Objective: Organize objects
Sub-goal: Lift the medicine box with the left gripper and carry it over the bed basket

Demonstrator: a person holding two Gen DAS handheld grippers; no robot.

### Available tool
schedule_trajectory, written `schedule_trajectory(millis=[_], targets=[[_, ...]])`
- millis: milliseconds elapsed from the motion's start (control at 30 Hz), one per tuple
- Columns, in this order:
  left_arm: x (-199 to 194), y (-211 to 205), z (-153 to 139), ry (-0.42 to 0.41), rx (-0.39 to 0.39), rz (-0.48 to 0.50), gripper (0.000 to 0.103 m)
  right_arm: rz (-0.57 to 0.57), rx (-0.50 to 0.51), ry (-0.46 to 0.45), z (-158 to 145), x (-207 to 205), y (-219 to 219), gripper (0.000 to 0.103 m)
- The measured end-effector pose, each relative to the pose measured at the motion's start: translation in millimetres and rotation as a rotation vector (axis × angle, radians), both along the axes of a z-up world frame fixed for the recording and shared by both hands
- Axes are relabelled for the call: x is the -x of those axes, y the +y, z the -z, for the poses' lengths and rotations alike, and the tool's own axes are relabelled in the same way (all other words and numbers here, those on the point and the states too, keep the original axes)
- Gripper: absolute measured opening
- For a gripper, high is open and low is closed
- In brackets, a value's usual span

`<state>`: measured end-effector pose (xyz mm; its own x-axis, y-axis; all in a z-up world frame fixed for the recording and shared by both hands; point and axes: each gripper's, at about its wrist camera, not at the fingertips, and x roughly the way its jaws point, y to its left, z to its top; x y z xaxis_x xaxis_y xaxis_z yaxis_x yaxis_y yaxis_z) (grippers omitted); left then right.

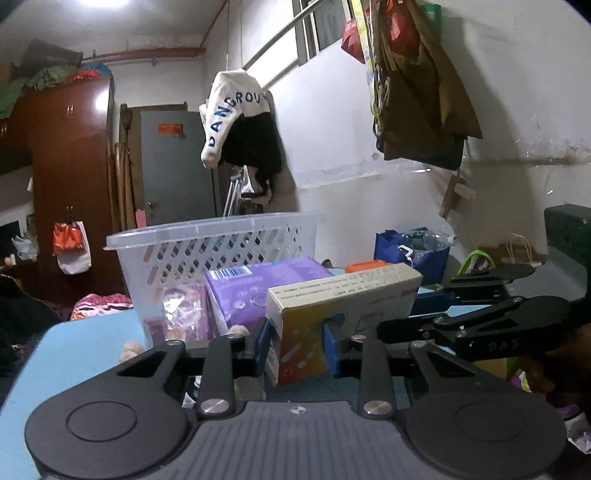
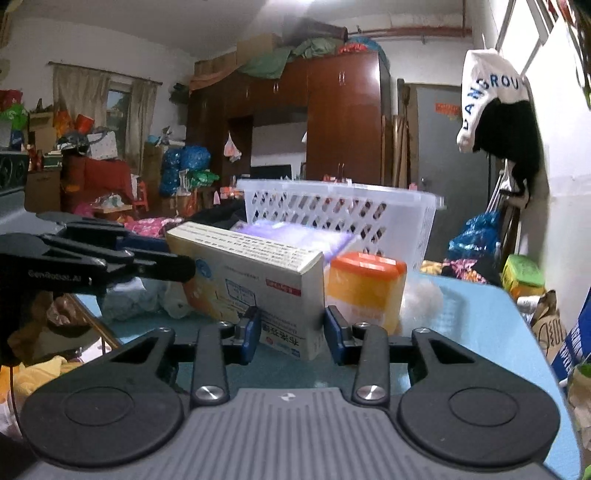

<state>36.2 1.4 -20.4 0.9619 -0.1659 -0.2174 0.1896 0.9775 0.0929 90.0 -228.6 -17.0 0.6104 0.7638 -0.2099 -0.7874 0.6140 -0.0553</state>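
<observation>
So both tongs are clamped on the same white-and-orange box (image 1: pixel 332 306), left tongs (image 1: pixel 295 347) on one end, right tongs (image 2: pixel 290 338) on the other. It sits on the blue tabletop (image 2: pixel 476 317), just in front of the white basket (image 1: pixel 221 243), beside a purple pack (image 1: pixel 258 288).

Above my tongs a ceiling lamp (image 1: pixel 103 5) burns white and glares off the wardrobe door (image 1: pixel 101 101). Corners go dark and bent, and the purple pack (image 2: pixel 295 232) ahead smears into blur.
</observation>
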Motion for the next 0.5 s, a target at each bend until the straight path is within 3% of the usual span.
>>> schedule_trajectory(millis=[267, 500], targets=[[7, -3, -20, -0.055, 0.000, -0.020, 0.034, 0.003, 0.006, -0.054, -28, 0, 5, 0.041], [-23, 5, -65, -0.086, 0.034, -0.047, 0.034, -0.032, 0.022, -0.057, -78, -42, 17, 0.041]])
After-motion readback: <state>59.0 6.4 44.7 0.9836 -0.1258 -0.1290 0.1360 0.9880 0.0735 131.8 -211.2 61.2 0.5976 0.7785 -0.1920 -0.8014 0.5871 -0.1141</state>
